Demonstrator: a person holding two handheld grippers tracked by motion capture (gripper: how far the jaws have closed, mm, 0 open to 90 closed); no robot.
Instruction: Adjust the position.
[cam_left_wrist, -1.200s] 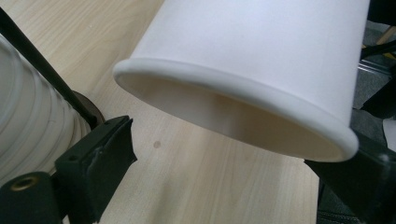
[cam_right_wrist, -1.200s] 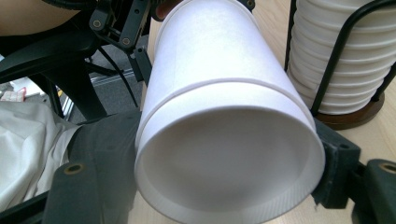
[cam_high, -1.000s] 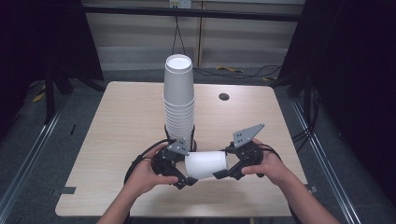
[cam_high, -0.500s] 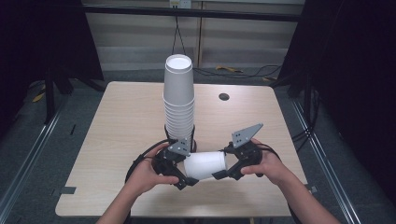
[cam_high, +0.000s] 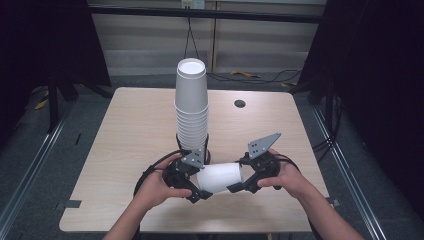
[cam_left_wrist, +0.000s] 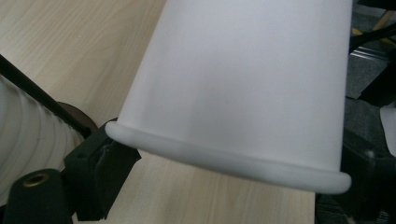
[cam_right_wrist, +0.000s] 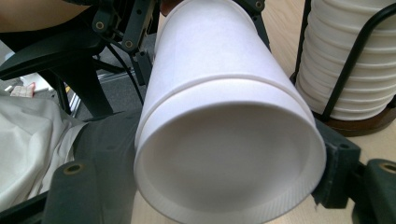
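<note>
No text, label, brand, number or sign can be read in any of the views. The white paper cup (cam_high: 219, 177) held between the two grippers is plain on its wall and base, and the stack of cups (cam_high: 191, 107) near the middle of the table (cam_high: 125, 130) is likewise unprinted. No marking can be made out on the grey plates of the grippers either.
</note>
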